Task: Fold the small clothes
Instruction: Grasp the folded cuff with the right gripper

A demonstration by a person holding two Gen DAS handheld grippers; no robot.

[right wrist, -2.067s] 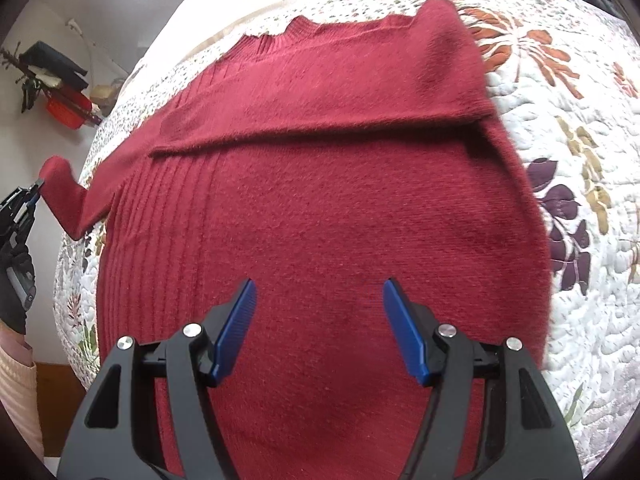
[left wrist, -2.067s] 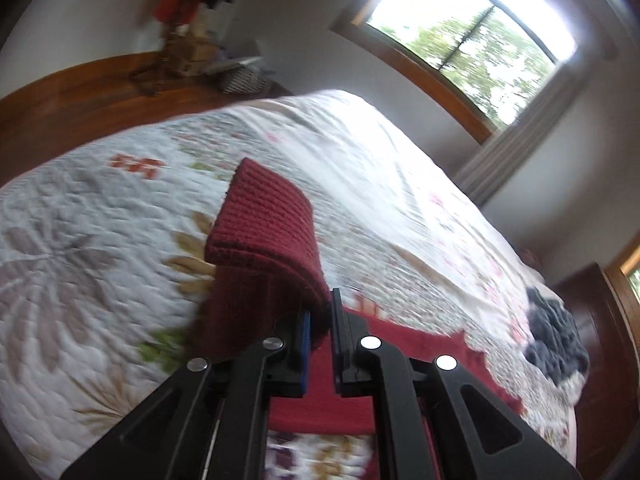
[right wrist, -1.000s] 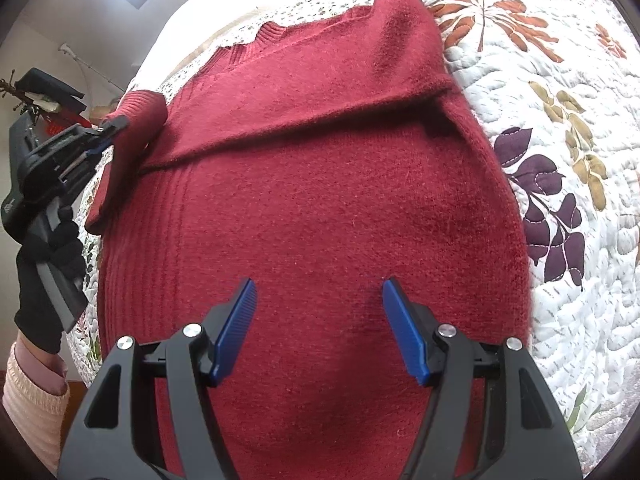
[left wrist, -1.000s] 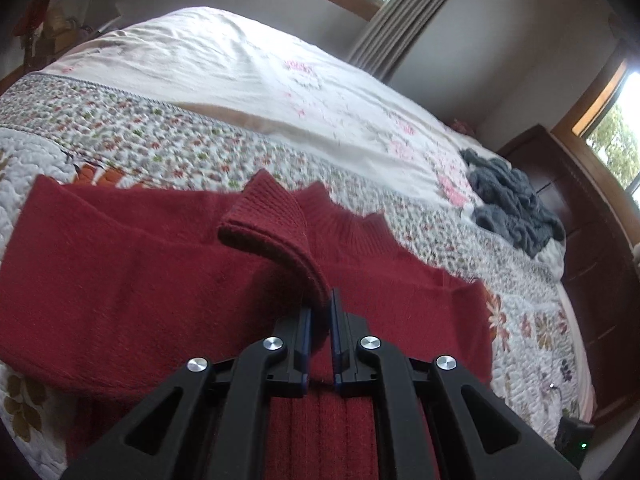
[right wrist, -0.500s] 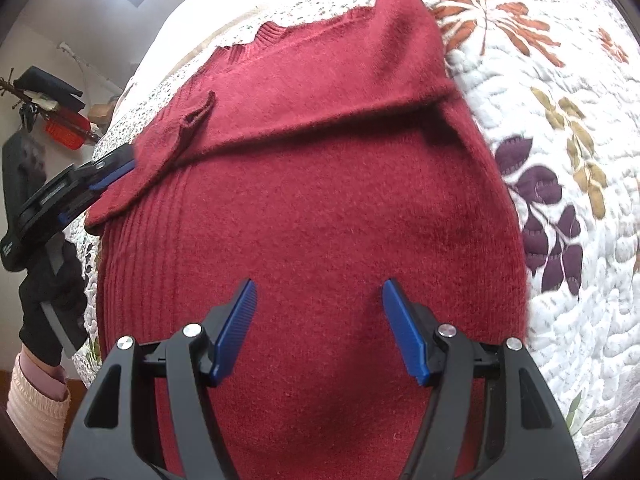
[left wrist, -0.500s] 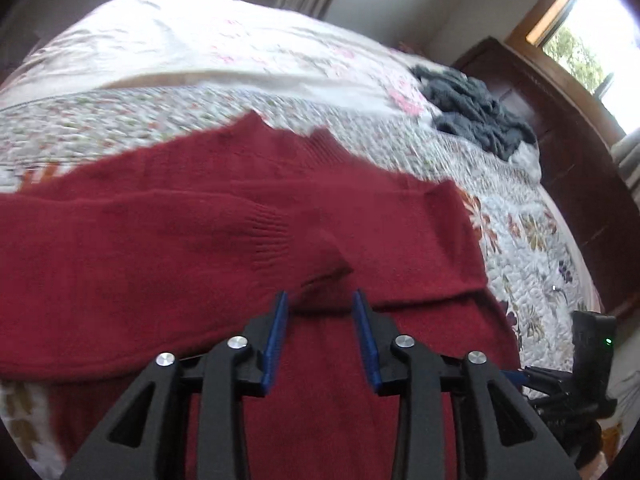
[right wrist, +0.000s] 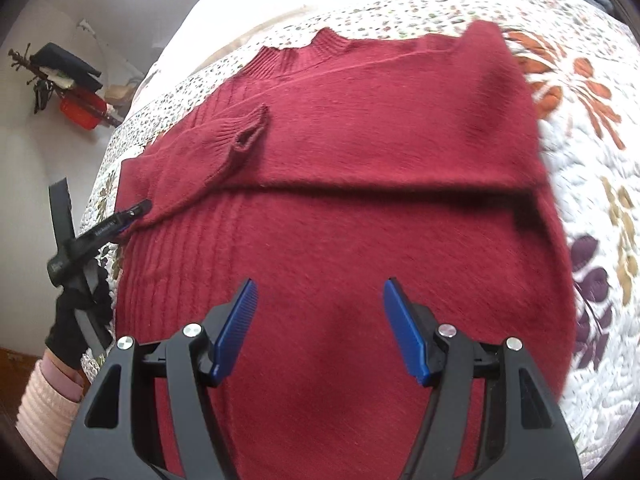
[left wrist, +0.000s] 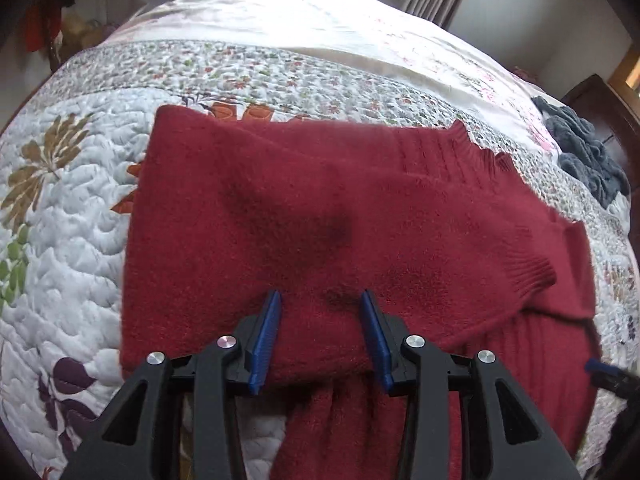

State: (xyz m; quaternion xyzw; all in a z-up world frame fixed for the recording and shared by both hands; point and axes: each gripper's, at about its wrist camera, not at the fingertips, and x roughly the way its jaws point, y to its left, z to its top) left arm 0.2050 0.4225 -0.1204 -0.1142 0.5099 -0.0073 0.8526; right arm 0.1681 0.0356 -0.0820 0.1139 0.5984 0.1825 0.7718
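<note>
1. A dark red knitted sweater (right wrist: 360, 208) is spread flat on a floral quilted bedspread (left wrist: 68, 208), its ribbed collar (right wrist: 296, 56) turned toward the far side of the bed.
2. Both sleeves are laid across the chest; the ribbed cuff (right wrist: 248, 132) of one sleeve is seen resting on the folded band, its opening slightly gaping.
3. The left gripper (left wrist: 320, 336) is held low over the folded sleeve near the sweater's edge, with its blue-padded jaws spread apart and nothing caught between them.
4. In the right wrist view, the same left gripper (right wrist: 132, 214) is seen at the sweater's side edge, gripped by a black-gloved hand (right wrist: 76, 320) with a pale pink ribbed sleeve (right wrist: 48, 400) at the wrist.
5. The right gripper (right wrist: 320, 328) is poised above the lower body of the sweater, jaws wide apart and empty.
6. A crumpled grey garment (left wrist: 588, 160) is seen lying well apart from the sweater, toward the bed's far corner.
</note>
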